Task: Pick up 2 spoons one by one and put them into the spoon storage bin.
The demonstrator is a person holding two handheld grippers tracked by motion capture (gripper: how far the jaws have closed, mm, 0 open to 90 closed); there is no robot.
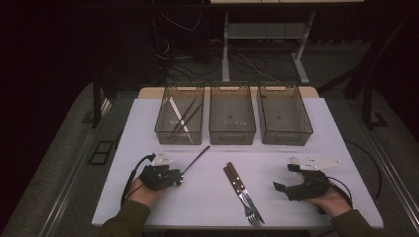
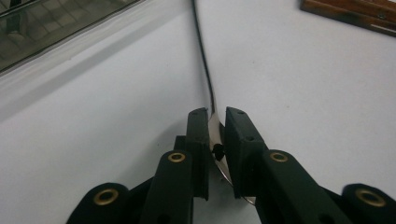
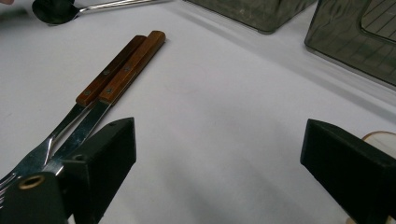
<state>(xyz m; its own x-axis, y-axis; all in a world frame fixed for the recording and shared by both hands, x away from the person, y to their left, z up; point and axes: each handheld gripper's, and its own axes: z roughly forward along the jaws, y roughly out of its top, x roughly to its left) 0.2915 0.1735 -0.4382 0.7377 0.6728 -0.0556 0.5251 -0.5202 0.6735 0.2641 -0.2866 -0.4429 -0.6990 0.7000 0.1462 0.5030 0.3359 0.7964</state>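
Both forearms enter at the near table (image 1: 148, 113) edge, each hand holding a gripper. Left gripper (image 1: 179, 178) rests on the white surface at the near left. In the left gripper view its jaws stand nearly together, clamped on the spoon (image 2: 215, 123) where the bowl meets the handle; the pads press the metal from both sides. The spoon lies on the table, its thin dark handle running away from the jaws toward the left bin (image 1: 160, 129), the tip stopping just short of that bin's near wall.

Right gripper (image 1: 280, 187) rests at the near right, well apart from the left one. Its jaws stand wide apart in the right gripper view, with bare table between them and nothing held.

Between the two grippers lie a fork (image 1: 243, 188) and a knife (image 1: 232, 180), side by side and touching, wooden handles pointing toward the bins, metal ends toward the near edge. The fork's tines lie just beside the right gripper's left-hand jaw.

Three clear bins stand in a row at the far side. The left bin holds several long thin pieces; the middle bin (image 1: 232, 133) and right bin (image 1: 302, 133) contents cannot be made out.
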